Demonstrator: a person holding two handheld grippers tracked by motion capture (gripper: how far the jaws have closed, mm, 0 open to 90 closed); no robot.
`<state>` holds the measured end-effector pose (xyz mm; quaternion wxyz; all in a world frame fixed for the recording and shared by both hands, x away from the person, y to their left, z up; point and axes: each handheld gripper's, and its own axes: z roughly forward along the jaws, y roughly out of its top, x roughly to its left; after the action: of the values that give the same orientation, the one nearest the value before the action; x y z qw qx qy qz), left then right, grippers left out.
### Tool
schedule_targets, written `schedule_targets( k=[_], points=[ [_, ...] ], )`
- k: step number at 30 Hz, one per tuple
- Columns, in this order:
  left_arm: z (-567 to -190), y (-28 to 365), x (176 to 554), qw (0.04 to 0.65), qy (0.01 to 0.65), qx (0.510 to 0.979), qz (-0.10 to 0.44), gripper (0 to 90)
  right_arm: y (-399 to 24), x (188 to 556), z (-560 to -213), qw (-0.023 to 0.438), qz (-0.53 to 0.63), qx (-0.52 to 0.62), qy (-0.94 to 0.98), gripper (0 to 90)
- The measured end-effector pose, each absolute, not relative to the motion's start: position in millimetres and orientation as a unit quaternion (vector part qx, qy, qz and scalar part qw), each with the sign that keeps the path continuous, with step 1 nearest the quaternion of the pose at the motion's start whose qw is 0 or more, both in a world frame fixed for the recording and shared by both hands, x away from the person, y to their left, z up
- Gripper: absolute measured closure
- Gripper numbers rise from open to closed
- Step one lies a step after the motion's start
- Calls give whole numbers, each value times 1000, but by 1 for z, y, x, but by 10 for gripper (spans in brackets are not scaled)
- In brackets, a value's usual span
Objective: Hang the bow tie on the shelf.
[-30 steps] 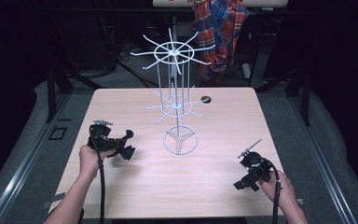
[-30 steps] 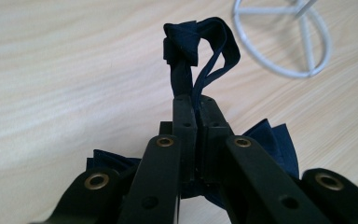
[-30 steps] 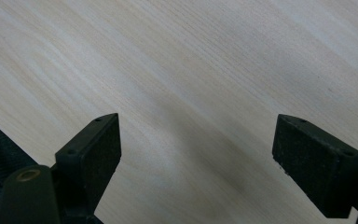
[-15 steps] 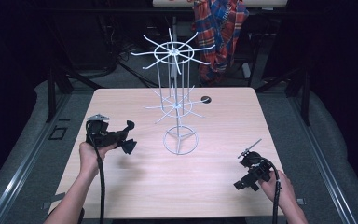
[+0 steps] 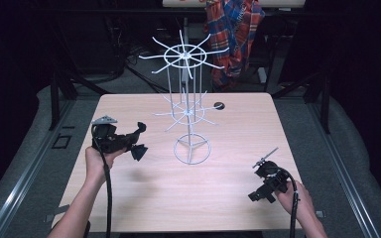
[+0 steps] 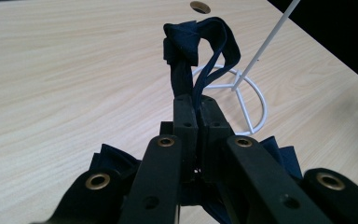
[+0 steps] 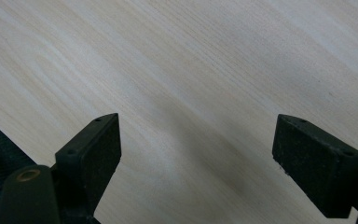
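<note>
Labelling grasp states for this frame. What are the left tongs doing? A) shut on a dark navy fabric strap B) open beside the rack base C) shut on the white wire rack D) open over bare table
A: in the left gripper view the left tongs are pressed together with the dark navy fabric strap pinched between them, looping up in front of the white wire rack.

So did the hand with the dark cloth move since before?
Yes. The left gripper, shut on the dark cloth, has moved toward the white wire rack and slightly away from the person; the rack stayed put.
</note>
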<state>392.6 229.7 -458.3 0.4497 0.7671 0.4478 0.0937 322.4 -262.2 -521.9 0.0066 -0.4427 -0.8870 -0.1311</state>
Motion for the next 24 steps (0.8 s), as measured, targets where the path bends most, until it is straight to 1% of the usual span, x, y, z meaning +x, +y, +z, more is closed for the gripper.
schedule_targets(
  k=[2,4,5,11,21,24],
  points=[
    [-455,228,393,455,446,764,97,875,-263,322,-521,13,-130,-444,-886,152],
    [-453,227,394,458,446,763,99,875,-264,320,-520,1,-127,-450,-884,152],
    [-453,227,394,458,446,763,99,875,-265,321,-520,8,-125,-444,-887,152],
    [-451,227,399,463,443,761,105,875,-265,321,-520,5,-123,-440,-890,152],
    [-444,225,406,487,441,748,95,875,-263,320,-521,4,-126,-443,-888,152],
    [-442,223,409,494,438,745,91,875,-264,321,-521,10,-127,-442,-888,152]
  ],
)
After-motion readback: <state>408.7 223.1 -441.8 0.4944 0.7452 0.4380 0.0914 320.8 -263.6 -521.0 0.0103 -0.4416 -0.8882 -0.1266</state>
